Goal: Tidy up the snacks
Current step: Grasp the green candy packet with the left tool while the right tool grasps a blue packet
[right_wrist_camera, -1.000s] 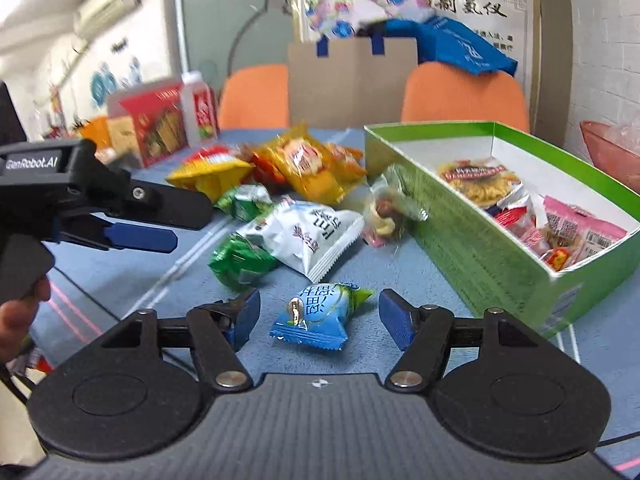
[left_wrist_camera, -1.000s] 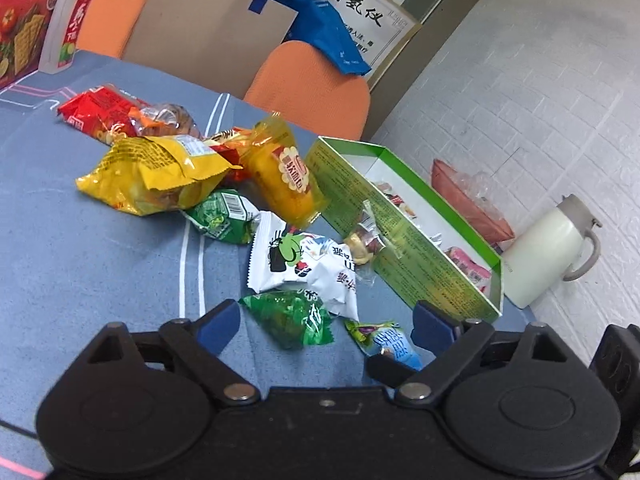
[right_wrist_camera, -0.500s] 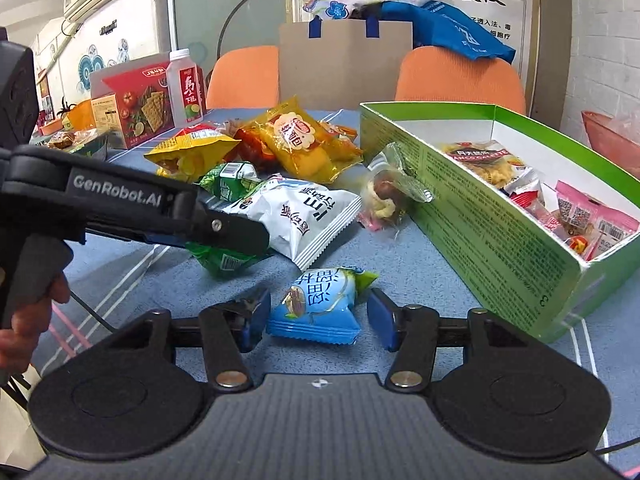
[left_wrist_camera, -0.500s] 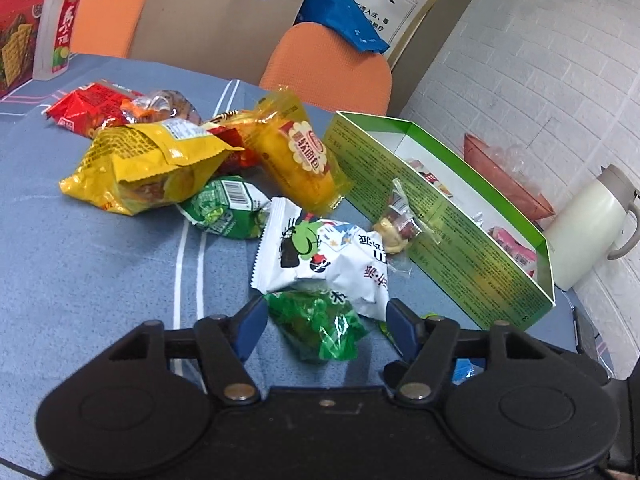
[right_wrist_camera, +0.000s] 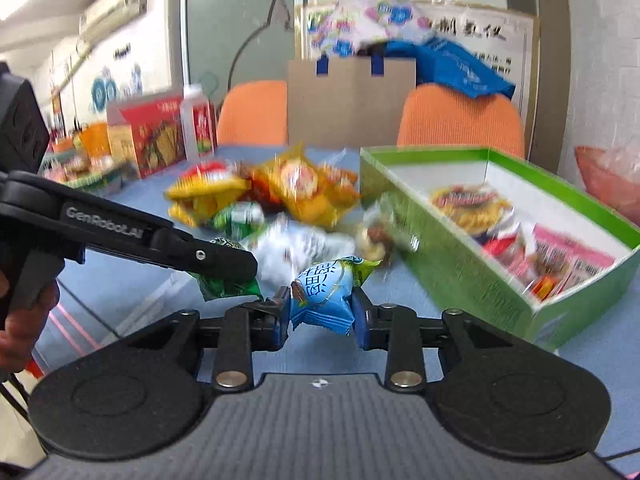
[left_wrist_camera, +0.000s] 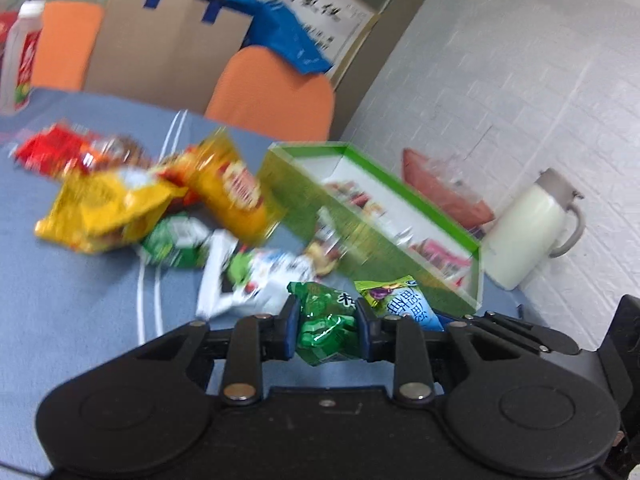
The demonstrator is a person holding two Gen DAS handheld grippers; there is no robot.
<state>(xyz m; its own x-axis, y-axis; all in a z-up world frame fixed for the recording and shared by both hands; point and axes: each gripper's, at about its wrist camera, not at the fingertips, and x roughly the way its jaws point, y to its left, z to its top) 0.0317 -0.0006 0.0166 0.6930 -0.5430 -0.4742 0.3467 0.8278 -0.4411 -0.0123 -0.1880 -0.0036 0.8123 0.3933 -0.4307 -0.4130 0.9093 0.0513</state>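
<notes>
My left gripper (left_wrist_camera: 327,330) has its jaws closing on a small green snack packet (left_wrist_camera: 326,320), and both blue pads press its sides. My right gripper (right_wrist_camera: 320,316) has its jaws closing on a light blue snack packet (right_wrist_camera: 324,292), gripped between its pads. Both packets hang just above the blue table. The two grippers sit side by side, so the blue packet (left_wrist_camera: 404,308) also shows in the left wrist view. In the right wrist view the left gripper (right_wrist_camera: 236,266) holds the green packet (right_wrist_camera: 224,286). To the right stands the green box (right_wrist_camera: 460,272), open, with several snacks inside.
A pile of snacks lies ahead: a yellow bag (left_wrist_camera: 108,208), an orange bag (left_wrist_camera: 232,192) and a white packet (left_wrist_camera: 248,280). A white jug (left_wrist_camera: 524,232) stands beyond the box. A bottle (right_wrist_camera: 198,124), a red carton (right_wrist_camera: 152,136) and orange chairs (left_wrist_camera: 276,92) line the far side.
Both grippers went from wide open around their packets to closed on them. The green and blue packets have come up a little off the table.
</notes>
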